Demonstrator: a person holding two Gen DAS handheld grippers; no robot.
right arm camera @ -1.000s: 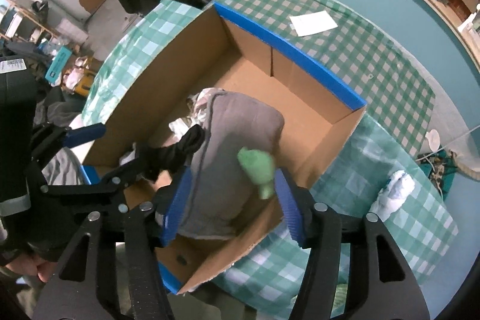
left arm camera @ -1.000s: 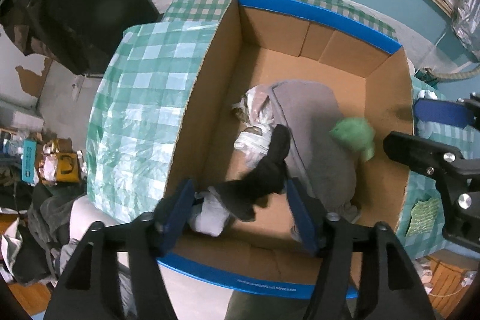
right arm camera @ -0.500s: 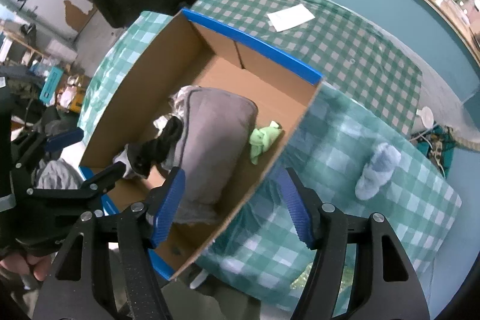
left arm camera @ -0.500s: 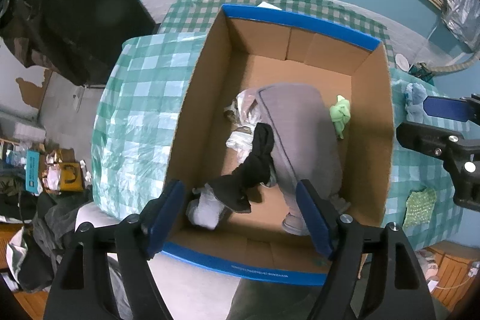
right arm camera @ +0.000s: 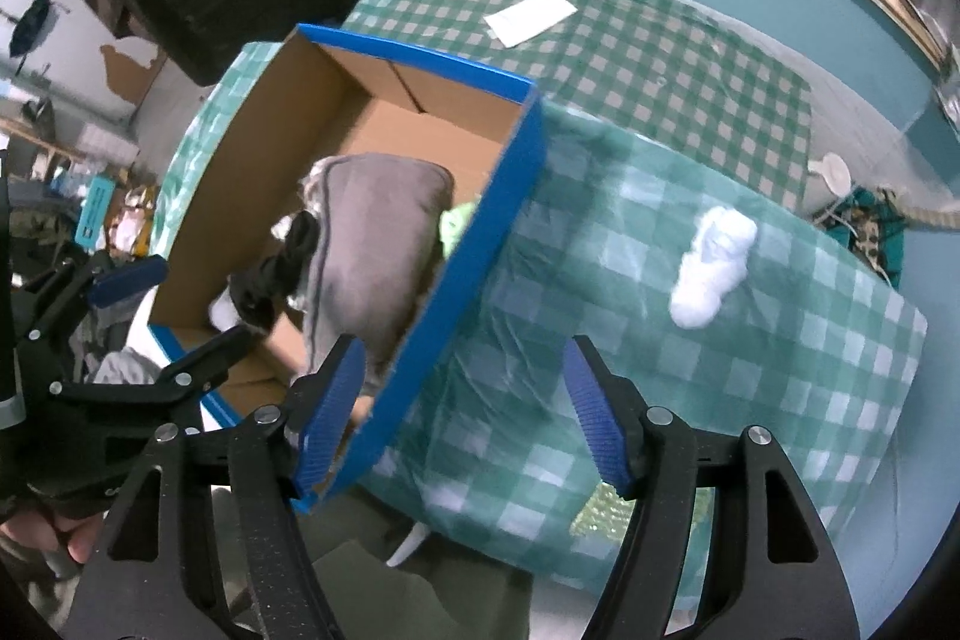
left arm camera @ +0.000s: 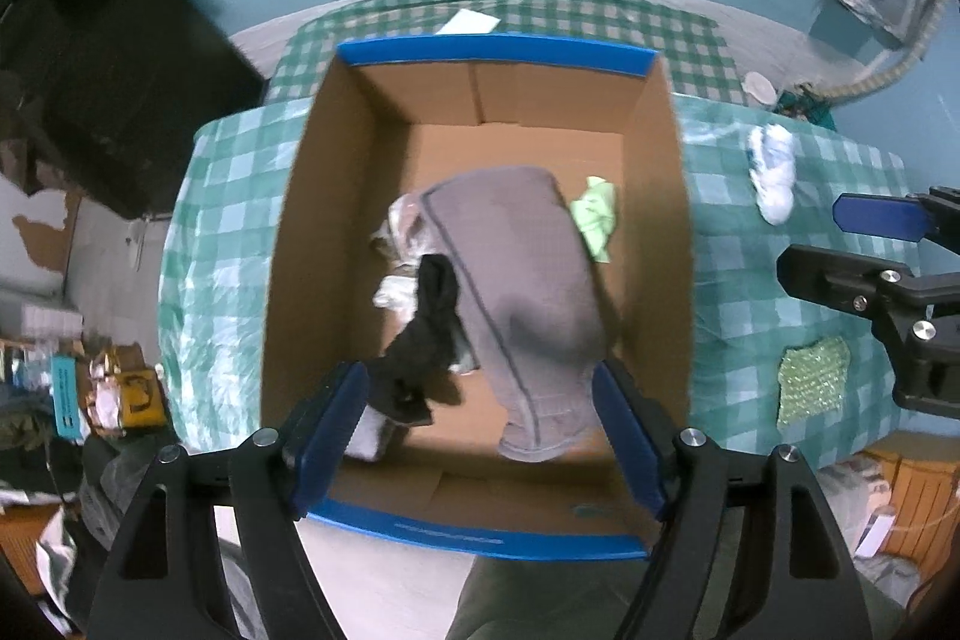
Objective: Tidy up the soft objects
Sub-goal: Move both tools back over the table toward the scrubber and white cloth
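Now both tools are standing empty: the left tool [left arm camera: 480, 436] is hanging open over the cardboard box [left arm camera: 654, 196]. The right tool [right arm camera: 462, 412], jaws spread, has swung from the box to the worktop [right arm camera: 780, 340], the white sock [right arm camera: 714, 268] lying at one o'clock. Green cloth [left arm camera: 594, 214], dropped, is lying inside.

Green-checked tablecloth [left arm camera: 228, 196]; blue-rimmed brown box [left arm camera: 492, 52]; grey garment [left arm camera: 516, 280].
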